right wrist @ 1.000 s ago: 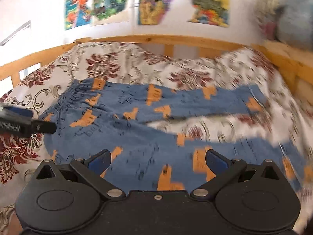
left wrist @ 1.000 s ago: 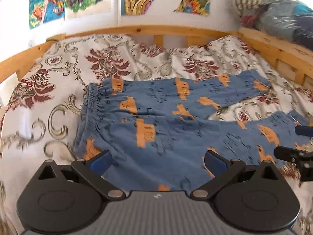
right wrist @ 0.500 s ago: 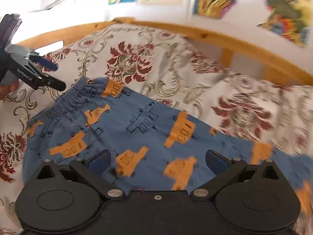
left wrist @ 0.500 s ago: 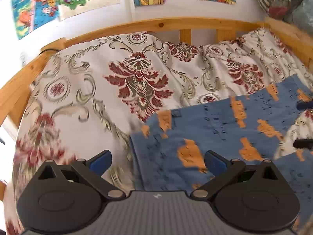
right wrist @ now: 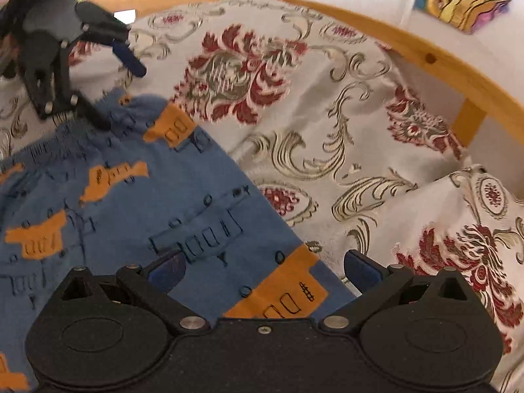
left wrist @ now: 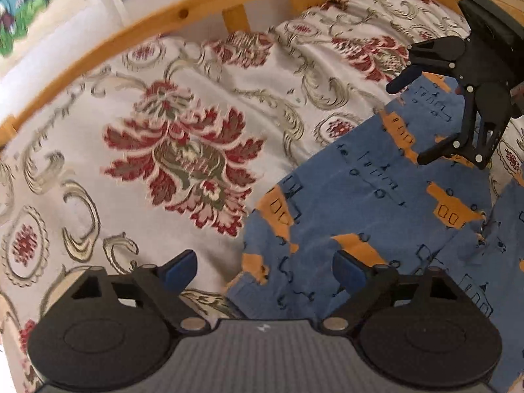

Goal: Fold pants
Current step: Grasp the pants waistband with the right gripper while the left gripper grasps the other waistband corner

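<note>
Closer now, both my grippers have dropped toward the pants. Left wrist view: my left gripper [left wrist: 263,267] gapes wide over the blue pants' [left wrist: 376,203] waistband edge on the floral bedspread [left wrist: 147,124]. Right wrist view: my right gripper [right wrist: 263,267], fingers spread, straddles the pants' [right wrist: 131,203] bedspread-side edge.

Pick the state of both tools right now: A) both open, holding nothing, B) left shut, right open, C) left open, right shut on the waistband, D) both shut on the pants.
A: the left tool and right tool each show spread fingers with the pants merely lying on the bedspread beyond them, nothing pinched.
</note>
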The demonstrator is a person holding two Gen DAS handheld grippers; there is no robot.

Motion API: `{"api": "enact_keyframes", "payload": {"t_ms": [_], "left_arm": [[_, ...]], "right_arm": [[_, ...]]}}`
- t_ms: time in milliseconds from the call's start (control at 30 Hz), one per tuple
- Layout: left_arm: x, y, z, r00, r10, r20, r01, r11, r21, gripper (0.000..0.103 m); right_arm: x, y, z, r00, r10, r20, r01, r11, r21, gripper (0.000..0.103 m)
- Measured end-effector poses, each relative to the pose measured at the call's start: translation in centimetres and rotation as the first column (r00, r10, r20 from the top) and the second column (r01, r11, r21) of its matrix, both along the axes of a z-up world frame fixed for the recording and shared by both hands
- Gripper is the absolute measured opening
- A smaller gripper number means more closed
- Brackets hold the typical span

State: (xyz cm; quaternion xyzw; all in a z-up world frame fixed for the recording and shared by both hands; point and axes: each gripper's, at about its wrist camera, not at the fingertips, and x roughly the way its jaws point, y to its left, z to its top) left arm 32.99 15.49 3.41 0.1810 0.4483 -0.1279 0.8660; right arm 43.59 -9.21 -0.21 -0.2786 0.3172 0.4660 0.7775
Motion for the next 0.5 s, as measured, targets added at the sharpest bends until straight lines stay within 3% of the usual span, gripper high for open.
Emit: {"api": "enact_keyframes", "payload": {"t_ms": [233, 300, 367, 500], "left_arm": [[1.7, 2.6, 0.0, 0.997, 0.053, -0.054, -0.060, 0.989, -0.136, 0.071], [2.2, 2.8, -0.1, 0.995, 0.068, -0.075, -0.078, 0.986, -0.149, 0.044], [2.6, 2.8, -0.6, 0.991, 0.083, -0.102, -0.097, 0.985, -0.142, 0.030], [2.5, 2.0, -1.0, 0.993, 0.066, -0.095, -0.076, 0.992, -0.100, 0.017]], "right_arm": [[1.9, 0.4, -0.4, 1.000, -0.006, -0.018, 0.007, 1.000, 0.006, 0.098], [2.4, 0.8, -0.5, 1.000, -0.016, -0.013, 0.016, 1.000, 0.006, 0.091], [2.5, 1.4, -0.6, 1.000, -0.001, -0.015, 0.001, 1.000, -0.005, 0.079], [2.2, 2.3, -1.2, 0.999, 0.017, 0.050, -0.013, 0.997, -0.082, 0.059]]}}
